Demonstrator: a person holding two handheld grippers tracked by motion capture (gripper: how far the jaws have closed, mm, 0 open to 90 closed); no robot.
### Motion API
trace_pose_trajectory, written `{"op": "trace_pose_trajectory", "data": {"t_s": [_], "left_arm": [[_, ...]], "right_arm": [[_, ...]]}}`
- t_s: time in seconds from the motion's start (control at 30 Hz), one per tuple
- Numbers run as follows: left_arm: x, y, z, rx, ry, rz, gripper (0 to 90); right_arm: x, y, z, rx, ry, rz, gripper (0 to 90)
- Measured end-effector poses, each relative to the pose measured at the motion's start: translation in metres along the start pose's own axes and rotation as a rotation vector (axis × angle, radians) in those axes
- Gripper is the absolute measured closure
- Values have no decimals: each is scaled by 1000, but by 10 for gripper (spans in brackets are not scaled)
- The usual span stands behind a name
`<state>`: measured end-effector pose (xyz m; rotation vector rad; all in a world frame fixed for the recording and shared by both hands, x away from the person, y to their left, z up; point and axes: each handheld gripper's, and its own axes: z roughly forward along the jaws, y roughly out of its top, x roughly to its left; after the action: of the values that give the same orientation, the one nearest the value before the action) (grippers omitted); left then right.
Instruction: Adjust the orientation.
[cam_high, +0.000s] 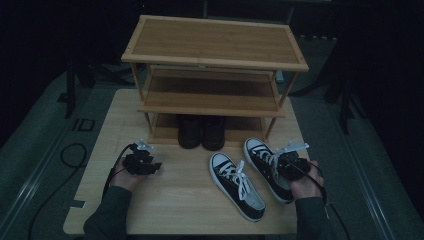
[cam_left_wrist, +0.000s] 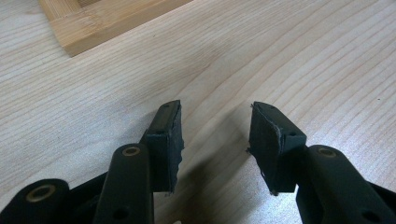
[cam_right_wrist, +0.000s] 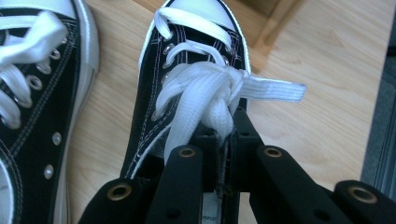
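Two grippers rest low over the pale wooden desk (cam_high: 165, 200). Left gripper (cam_left_wrist: 215, 135): jaws open, nothing between them. Right gripper (cam_right_wrist: 225, 140): jaws closed on the flat white lace (cam_right_wrist: 205, 95) of the right-hand black canvas sneaker (cam_high: 267, 167), near the desk's right edge; its heel is hidden under the hand (cam_high: 306, 185).

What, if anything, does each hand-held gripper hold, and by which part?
The right hand-held gripper is shut on the right sneaker, at its white lace. The left hand-held gripper is open and holds nothing.
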<state>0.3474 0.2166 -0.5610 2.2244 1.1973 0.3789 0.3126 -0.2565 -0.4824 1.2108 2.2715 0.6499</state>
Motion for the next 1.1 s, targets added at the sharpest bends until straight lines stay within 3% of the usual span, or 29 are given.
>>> {"op": "trace_pose_trajectory", "data": {"t_s": [0.33, 0.53, 0.67, 1.1], "left_arm": [[1, 0, 0, -1, -5, -4, 546], [1, 0, 0, -3, -10, -7, 546], [1, 0, 0, -4, -11, -8, 545], [1, 0, 0, -5, -13, -10, 543]], "right_arm": [[17, 10, 13, -83, 38, -86, 850], [25, 7, 25, -65, 78, -160, 850], [24, 2, 28, -49, 82, -175, 850], [18, -7, 26, -40, 153, -212, 848]]}}
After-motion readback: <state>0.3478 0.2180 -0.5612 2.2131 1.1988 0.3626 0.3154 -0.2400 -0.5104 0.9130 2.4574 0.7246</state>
